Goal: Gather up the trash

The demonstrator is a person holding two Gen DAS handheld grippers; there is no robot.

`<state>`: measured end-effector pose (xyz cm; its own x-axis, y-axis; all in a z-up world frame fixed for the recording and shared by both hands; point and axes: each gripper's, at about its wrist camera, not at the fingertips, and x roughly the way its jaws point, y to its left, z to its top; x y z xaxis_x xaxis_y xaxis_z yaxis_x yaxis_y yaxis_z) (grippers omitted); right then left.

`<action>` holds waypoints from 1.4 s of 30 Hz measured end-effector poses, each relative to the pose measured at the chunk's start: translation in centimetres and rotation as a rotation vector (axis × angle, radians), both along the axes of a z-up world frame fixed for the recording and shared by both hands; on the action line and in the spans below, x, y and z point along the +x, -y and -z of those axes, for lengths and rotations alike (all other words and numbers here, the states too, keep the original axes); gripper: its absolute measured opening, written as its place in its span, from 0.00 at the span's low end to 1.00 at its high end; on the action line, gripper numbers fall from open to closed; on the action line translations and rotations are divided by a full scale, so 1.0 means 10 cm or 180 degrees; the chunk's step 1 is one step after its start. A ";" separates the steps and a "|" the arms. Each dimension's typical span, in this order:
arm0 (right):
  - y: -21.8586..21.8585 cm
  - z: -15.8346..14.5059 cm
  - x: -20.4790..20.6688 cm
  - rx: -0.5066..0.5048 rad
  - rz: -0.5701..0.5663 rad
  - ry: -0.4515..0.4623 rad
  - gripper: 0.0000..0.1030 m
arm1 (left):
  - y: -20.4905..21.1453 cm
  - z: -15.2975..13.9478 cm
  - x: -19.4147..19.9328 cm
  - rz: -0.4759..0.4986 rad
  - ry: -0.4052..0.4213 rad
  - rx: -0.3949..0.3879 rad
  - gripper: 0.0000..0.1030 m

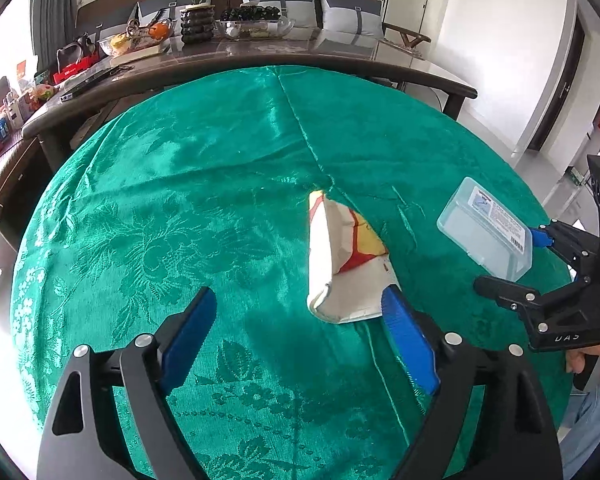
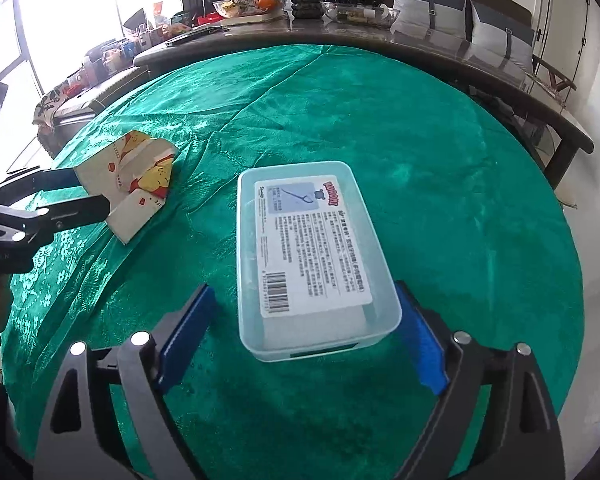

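1. Fingers on both our grippers stand spread apart, clamping nothing: the left gripper (image 1: 300,340) has its right finger just at the near edge of the crumpled paper wrapper (image 1: 344,264), and the right gripper (image 2: 304,344) straddles the near end of the clear plastic box (image 2: 312,256) without squeezing it.
2. We judge the collecting is barely begun: both pieces of trash lie on the green cloth of the tabletop (image 1: 180,184), neither lifted, and no bin shows in either view.
3. What remains, as we see it, is to close on each piece, lift it, and carry it off.
4. Near the middle of the tabletop sits the wrapper: white paper, creased and folded, printed in red and yellow.
5. Toward the right edge rests the box: pale, see-through, rectangular, with a printed label and barcode on top.
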<state>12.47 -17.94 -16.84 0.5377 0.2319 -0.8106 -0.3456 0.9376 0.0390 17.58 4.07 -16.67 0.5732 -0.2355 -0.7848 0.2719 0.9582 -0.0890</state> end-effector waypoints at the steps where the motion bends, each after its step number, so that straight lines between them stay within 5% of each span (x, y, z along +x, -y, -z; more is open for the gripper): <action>1: -0.01 0.00 0.00 -0.0006 0.0000 0.0001 0.84 | -0.01 0.01 -0.01 -0.0011 0.0002 0.0014 0.86; 20: 0.00 0.01 -0.03 0.0022 0.0011 0.0005 0.86 | -0.10 0.07 0.04 -0.0116 -0.0101 -0.0154 0.92; 29: 0.20 -0.24 0.11 0.0265 -0.0149 -0.0288 0.86 | -0.14 -0.23 0.10 0.0200 -0.0080 -0.0352 0.91; 35: 0.03 -0.39 0.42 -0.0018 -0.0417 -0.0703 0.86 | 0.04 -0.16 0.27 0.0374 -0.0209 -0.0051 0.69; 41: -0.20 -0.26 0.57 -0.0391 -0.0530 -0.0872 0.85 | 0.04 -0.03 0.33 0.0396 -0.0421 -0.0070 0.53; 42: -0.22 -0.24 0.58 -0.0432 -0.0509 -0.0884 0.79 | 0.04 -0.02 0.35 0.0391 -0.0432 -0.0093 0.47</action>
<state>18.30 -15.78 -14.40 0.2576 0.1754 -0.9502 -0.4823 0.8755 0.0309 21.04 3.64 -16.52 0.4280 -0.3212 -0.8448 0.3704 0.9150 -0.1602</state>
